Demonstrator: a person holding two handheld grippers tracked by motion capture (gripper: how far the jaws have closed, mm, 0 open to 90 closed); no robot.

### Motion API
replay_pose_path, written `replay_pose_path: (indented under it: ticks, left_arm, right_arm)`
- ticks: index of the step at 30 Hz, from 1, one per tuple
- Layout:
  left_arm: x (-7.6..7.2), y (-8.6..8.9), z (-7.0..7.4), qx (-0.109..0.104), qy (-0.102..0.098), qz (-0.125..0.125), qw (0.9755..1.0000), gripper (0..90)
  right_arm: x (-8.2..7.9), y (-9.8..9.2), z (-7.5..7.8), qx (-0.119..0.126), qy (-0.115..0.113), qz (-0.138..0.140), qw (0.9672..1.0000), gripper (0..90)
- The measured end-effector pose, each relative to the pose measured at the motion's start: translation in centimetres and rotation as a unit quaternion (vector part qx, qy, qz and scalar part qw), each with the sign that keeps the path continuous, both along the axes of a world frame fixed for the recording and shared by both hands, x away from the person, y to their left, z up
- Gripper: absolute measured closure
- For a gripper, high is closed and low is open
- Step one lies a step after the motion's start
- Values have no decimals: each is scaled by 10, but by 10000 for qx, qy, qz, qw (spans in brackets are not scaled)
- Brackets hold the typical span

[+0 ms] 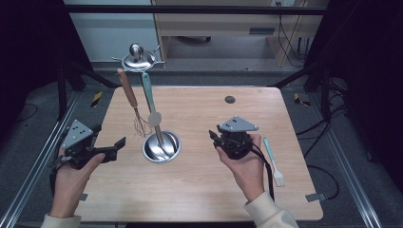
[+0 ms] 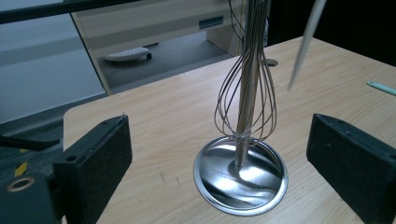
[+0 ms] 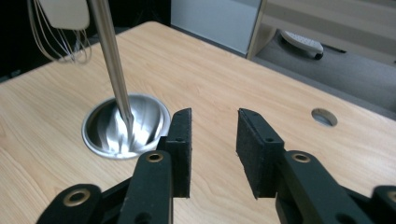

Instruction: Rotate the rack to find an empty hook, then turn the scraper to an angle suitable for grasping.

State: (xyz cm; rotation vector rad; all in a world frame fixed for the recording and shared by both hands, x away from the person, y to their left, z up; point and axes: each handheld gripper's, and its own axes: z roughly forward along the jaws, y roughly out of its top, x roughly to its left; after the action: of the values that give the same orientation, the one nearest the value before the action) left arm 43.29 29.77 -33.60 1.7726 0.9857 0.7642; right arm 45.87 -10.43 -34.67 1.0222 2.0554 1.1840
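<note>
A steel utensil stand (image 1: 161, 146) rises from a round base at the table's middle. From its top hang a whisk (image 1: 133, 105) with a wooden handle and a teal-handled spatula (image 1: 149, 97). My left gripper (image 1: 116, 145) is held left of the base, open and empty; in the left gripper view the base (image 2: 240, 173) and whisk wires (image 2: 246, 98) lie between its jaws. My right gripper (image 1: 214, 139) sits right of the base, jaws a little apart with nothing between them. The right gripper view shows the pole (image 3: 112, 65) and base (image 3: 125, 125) ahead to the left.
A teal-handled brush (image 1: 274, 161) lies on the table near its right edge, beside the right hand. A round cable hole (image 1: 230, 99) sits at the far middle of the wooden table (image 1: 199, 190). Black frame rails flank both sides.
</note>
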Motion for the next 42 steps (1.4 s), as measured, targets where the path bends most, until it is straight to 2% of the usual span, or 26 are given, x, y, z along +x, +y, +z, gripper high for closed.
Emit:
replay_pose_path:
  ticks: [8,15,23,26,31,36,42]
  left_arm:
    - [-5,-6,16,19,-126,-118,9998,77]
    - [-7,-10,31,13,-260,-188,9995,84]
    - [-9,-17,53,-61,-442,-268,9986,166]
    - [-8,-19,62,-182,-500,-309,9981,225]
    - [-10,-24,79,-240,-656,-359,9969,355]
    - [-14,-29,91,-387,-797,-528,9947,564]
    - [-15,-35,104,-398,-947,-715,9921,767]
  right_arm:
    - [-1,-20,-27,-11,239,-174,9996,720]
    - [-2,-33,-45,-42,351,-244,9991,735]
    - [-2,-46,-63,-183,437,-393,9981,741]
    - [-1,-51,-71,-185,499,-452,9976,743]
    - [-2,-57,-79,-152,581,-556,9966,742]
    - [-4,-61,-83,-140,611,-618,9961,739]
    - [-4,-60,-88,-174,673,-618,9957,734]
